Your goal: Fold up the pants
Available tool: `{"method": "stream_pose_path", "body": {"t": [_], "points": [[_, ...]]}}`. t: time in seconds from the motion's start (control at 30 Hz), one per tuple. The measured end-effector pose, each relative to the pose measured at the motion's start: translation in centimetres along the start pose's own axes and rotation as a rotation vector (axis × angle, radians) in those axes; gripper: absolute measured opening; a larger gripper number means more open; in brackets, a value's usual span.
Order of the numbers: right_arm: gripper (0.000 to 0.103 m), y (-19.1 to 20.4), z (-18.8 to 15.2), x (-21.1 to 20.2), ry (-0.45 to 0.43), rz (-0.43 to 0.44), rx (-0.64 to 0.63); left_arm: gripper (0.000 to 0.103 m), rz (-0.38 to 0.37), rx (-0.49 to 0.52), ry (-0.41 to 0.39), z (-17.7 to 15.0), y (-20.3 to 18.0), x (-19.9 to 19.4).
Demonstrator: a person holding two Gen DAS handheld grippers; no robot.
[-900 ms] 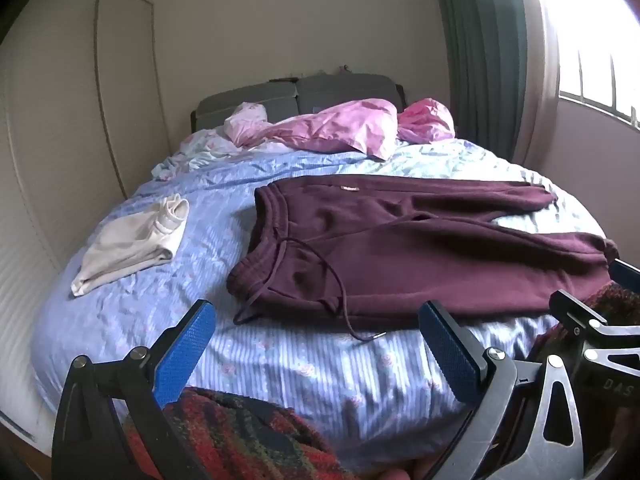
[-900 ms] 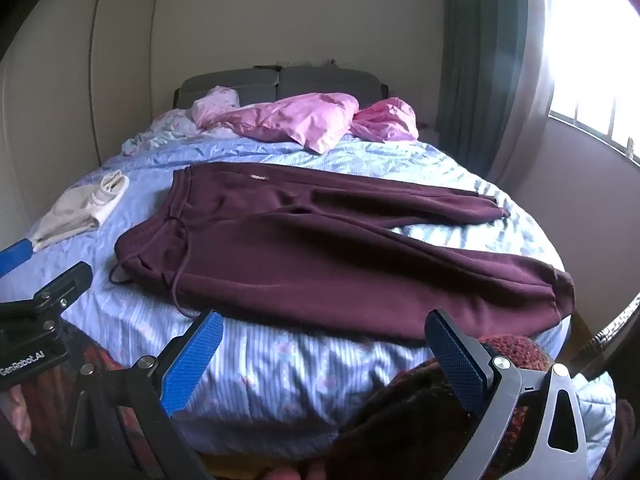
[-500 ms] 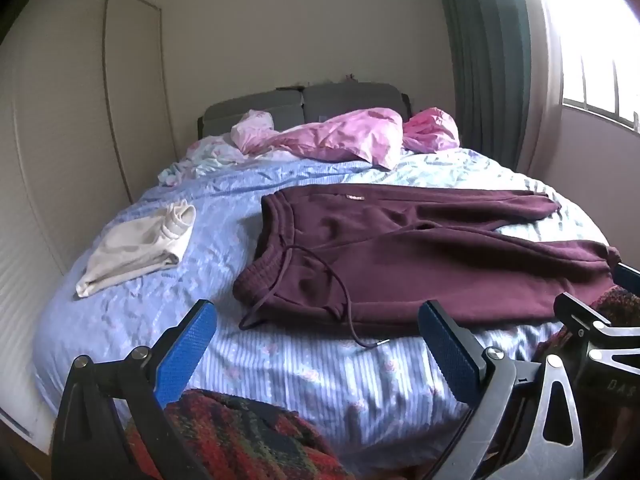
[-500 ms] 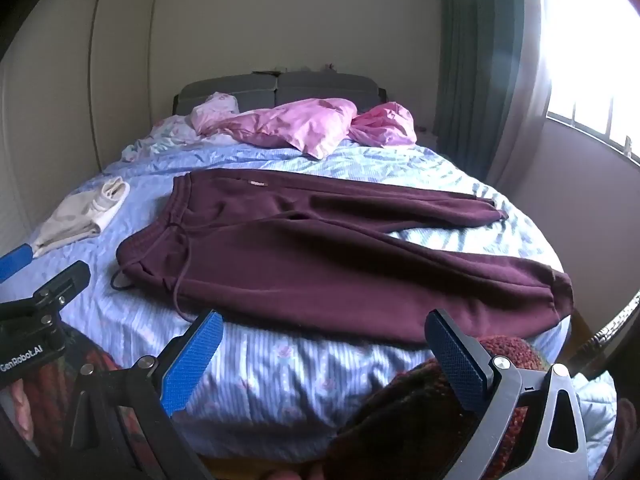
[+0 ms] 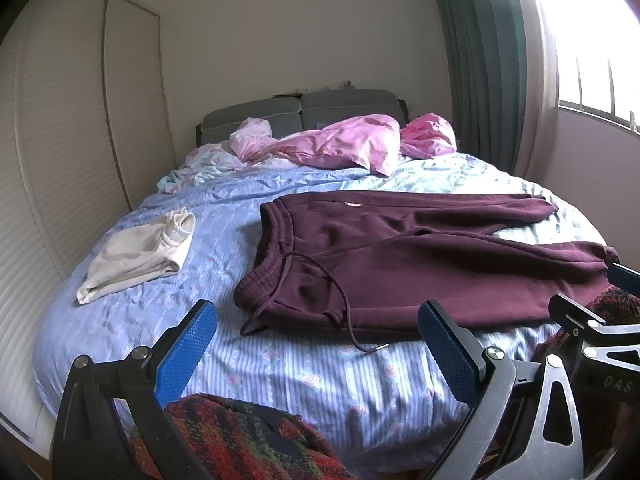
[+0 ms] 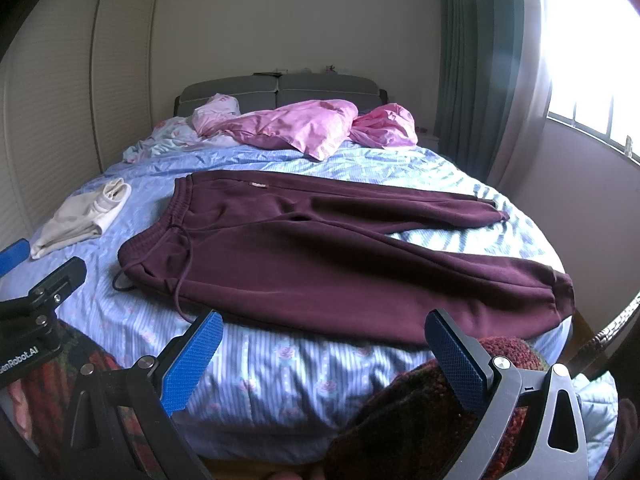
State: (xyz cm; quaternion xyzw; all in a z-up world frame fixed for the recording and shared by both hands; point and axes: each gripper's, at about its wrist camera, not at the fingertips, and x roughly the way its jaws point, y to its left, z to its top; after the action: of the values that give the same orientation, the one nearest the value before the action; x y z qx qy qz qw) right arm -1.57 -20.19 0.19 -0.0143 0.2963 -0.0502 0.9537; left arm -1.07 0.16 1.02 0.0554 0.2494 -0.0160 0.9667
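1. Maroon pants (image 5: 420, 264) spread flat on the bed (image 5: 304, 384), waistband toward the left of both views, legs running off to the right.
2. Unfolded: two legs apart, far leg (image 6: 400, 204) reaching toward the window side, near leg (image 6: 440, 288) ending in a cuff (image 6: 560, 292) at the bed's right edge.
3. Drawstring (image 5: 340, 304) trailing off the waistband onto the blue striped sheet, its metal tip lying just in front of the pants.
4. Left tool (image 5: 316, 336) wide open, blue pads (image 5: 188, 344) well apart, holding nothing; hovering in front of the near bed edge, aimed down toward the waistband end, apart from the cloth.
5. Right tool (image 6: 320, 352) likewise spread to its full width and empty; hovering before the near leg, pads (image 6: 456, 352) clear of the fabric.
6. Knitted red and dark sleeves (image 5: 248, 440) visible under both tools at the bottom of each view.
7. Left tool's body also seen at the left edge of the right wrist view, and the right tool's at the right edge of the left wrist view.
8. Folded cream garment (image 5: 136, 256) resting on the sheet left of the pants, well apart from them.
9. Rumpled pink bedding (image 5: 344, 144) heaped at the head of the bed against a grey headboard (image 5: 304, 108).
10. Green curtain (image 6: 476, 64) and bright window (image 6: 592, 52) on the right; pale closet doors (image 5: 80, 120) on the left.
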Motion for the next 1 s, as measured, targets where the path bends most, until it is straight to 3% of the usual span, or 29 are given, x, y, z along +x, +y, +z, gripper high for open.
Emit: {"method": "stream_pose_path", "body": {"t": [1.0], "points": [[0.102,0.09,-0.06,-0.11,-0.002,0.002,0.007,0.103,0.01,-0.001,-0.008,0.17,0.56,-0.23]]}}
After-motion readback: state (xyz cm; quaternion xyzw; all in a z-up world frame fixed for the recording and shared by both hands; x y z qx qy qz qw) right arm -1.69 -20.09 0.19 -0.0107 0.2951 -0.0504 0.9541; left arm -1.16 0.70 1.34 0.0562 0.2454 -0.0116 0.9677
